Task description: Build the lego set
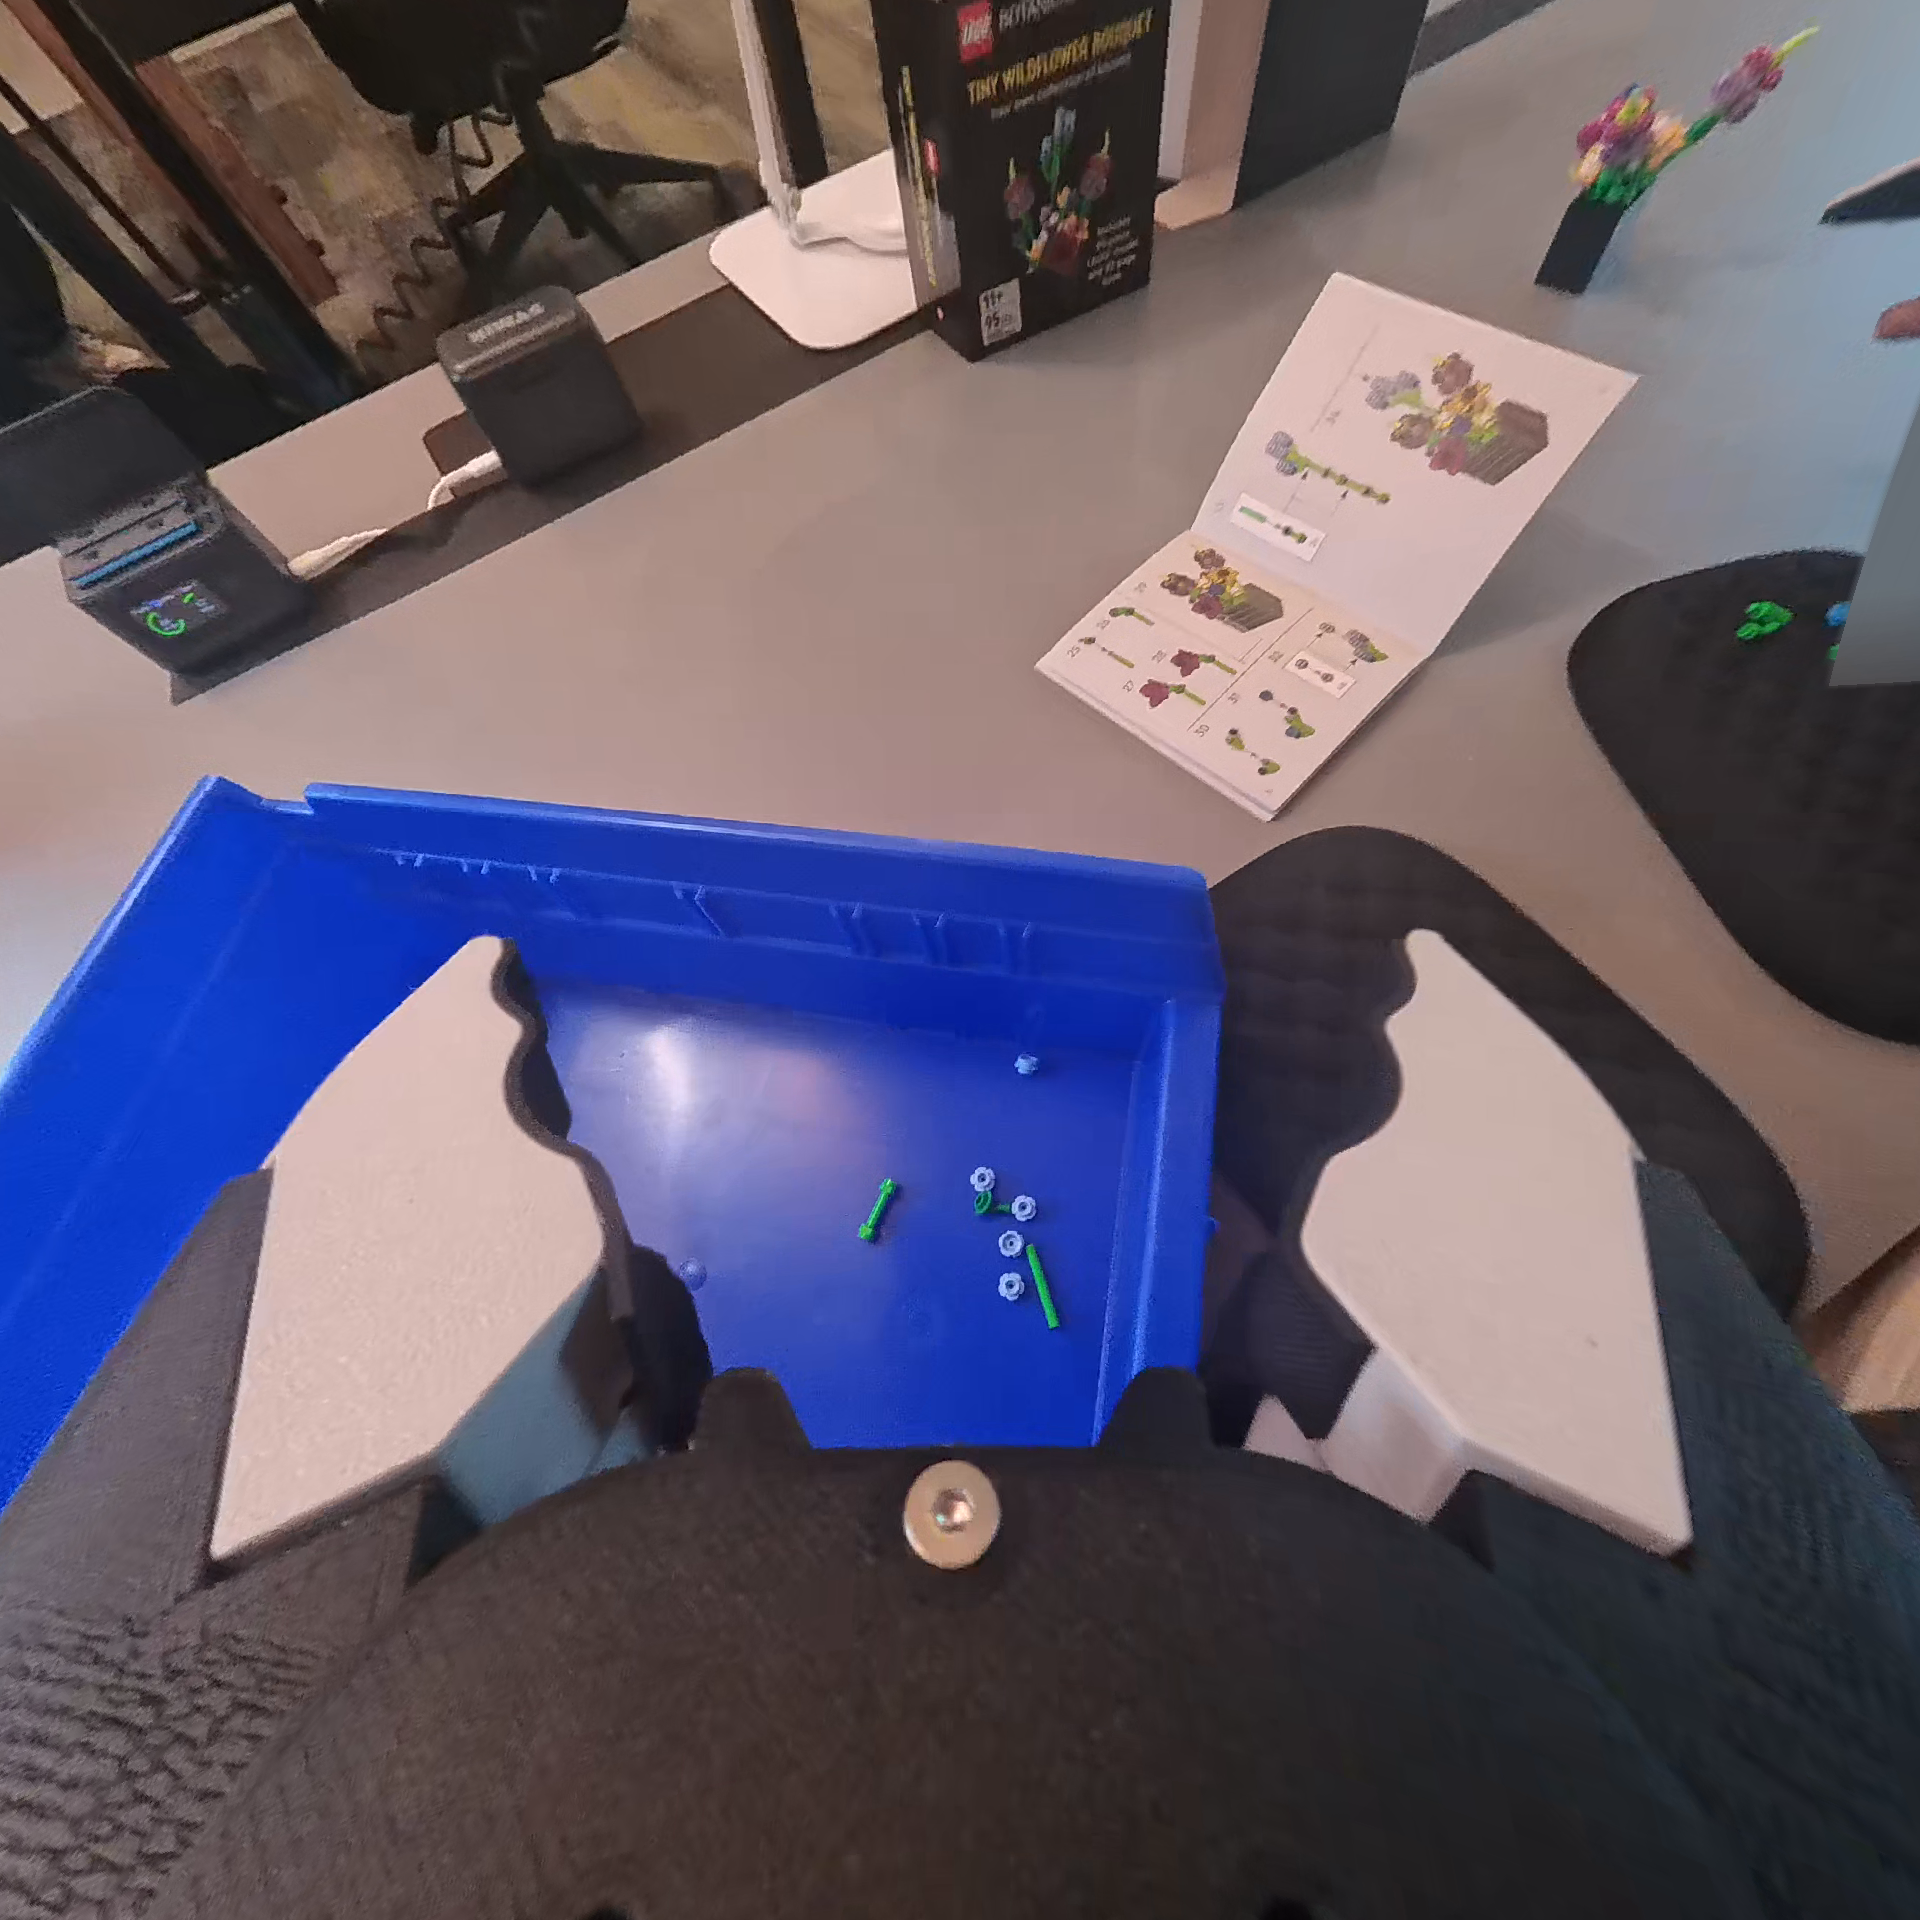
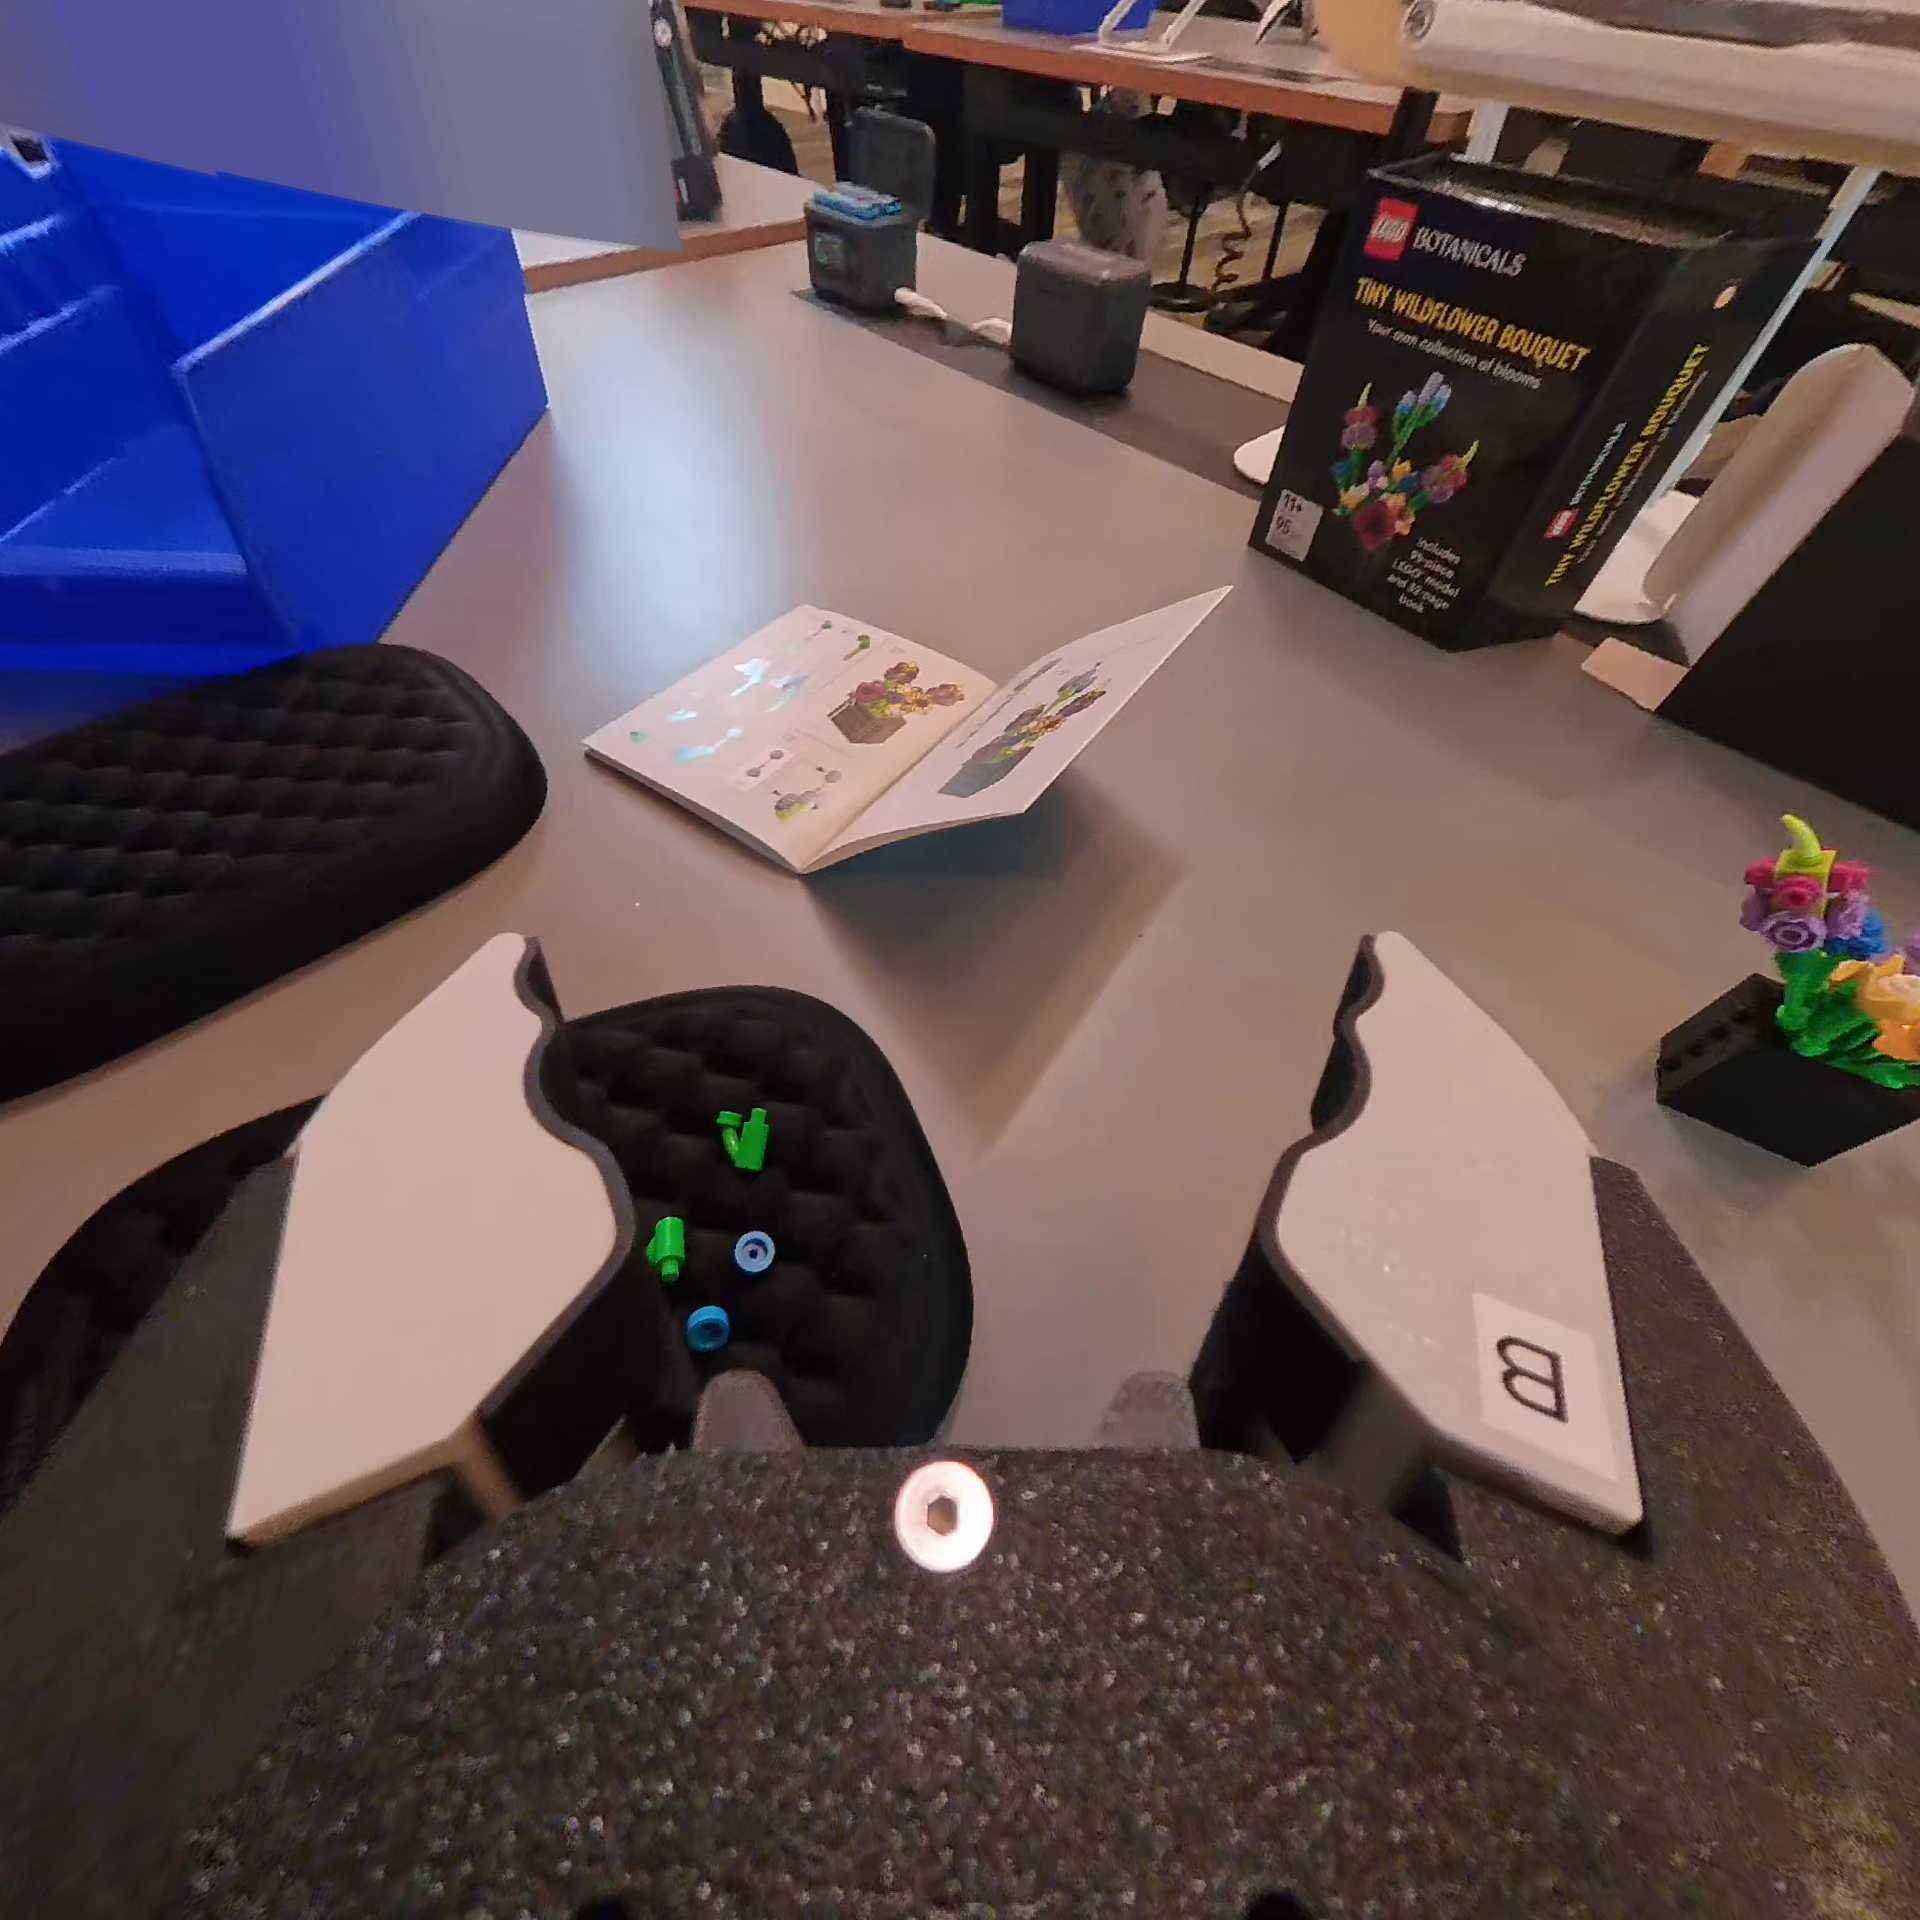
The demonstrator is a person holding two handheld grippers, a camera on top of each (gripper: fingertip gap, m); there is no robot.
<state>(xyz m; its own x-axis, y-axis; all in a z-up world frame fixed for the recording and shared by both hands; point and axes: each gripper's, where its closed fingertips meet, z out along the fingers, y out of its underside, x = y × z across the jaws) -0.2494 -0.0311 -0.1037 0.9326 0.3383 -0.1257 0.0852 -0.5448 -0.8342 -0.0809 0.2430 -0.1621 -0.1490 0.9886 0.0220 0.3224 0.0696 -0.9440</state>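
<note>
left gripper (image 1: 956, 997): jaws spread wide, nothing between them, held over the blue bin.
right gripper (image 2: 945, 997): jaws also wide apart and empty, above the near black pad.
bin (image 1: 665, 904): blue, open-topped, on the grey table (image 1: 831, 623); its right wall sits just beside a black pad (image 1: 1455, 935).
bin contents: a short green rod (image 1: 879, 1210), a longer green rod (image 1: 1042, 1286), and a loose cluster of pale lilac flower studs (image 1: 1010, 1244) with a small green stem piece (image 1: 987, 1205) among them, all near the bin's right wall; one lone pale stud (image 1: 1027, 1063) lies farther back.
near pad (image 2: 831, 1143): black, quilted, under the right gripper; holds two green pieces (image 2: 744, 1139) (image 2: 665, 1247) and two blue round studs (image 2: 754, 1252) (image 2: 708, 1327), close together but apart.
booklet (image 2: 894, 727): lies open on the table between the pads and the box, right page lifted.
box (image 2: 1455, 416): black lego box, upright at the far side of the table.
bouquet (image 2: 1829, 956): built coloured flowers standing in a black block (image 2: 1745, 1091), on the right, well apart from the pad.
far edge: two dark box-like devices (image 1: 540, 384) (image 1: 156, 561) with white cables.
</note>
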